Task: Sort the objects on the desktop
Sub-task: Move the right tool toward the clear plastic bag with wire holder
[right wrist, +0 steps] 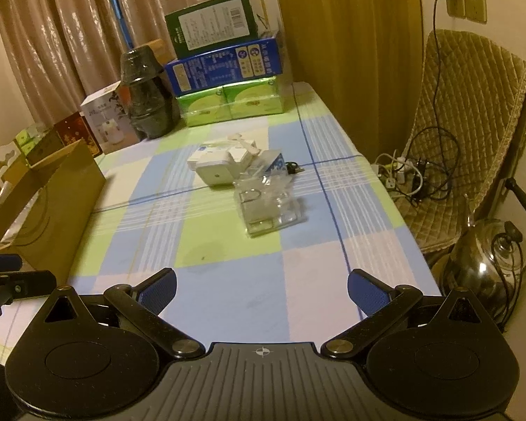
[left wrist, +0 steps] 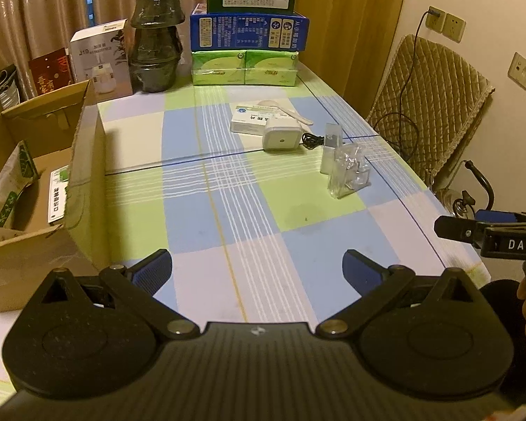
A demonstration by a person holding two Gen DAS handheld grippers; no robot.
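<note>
We see both grippers, left gripper and right gripper, spread apart and empty over the checked bench. Crinkly clear plastic pack lies near the rounded white charger; corrugated cardboard box sits left.

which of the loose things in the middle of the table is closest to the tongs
The clear plastic packet, see-through and crinkled. It lies nearer than the white charger and white medicine box, which sit further back. Both tongs are open.
</note>
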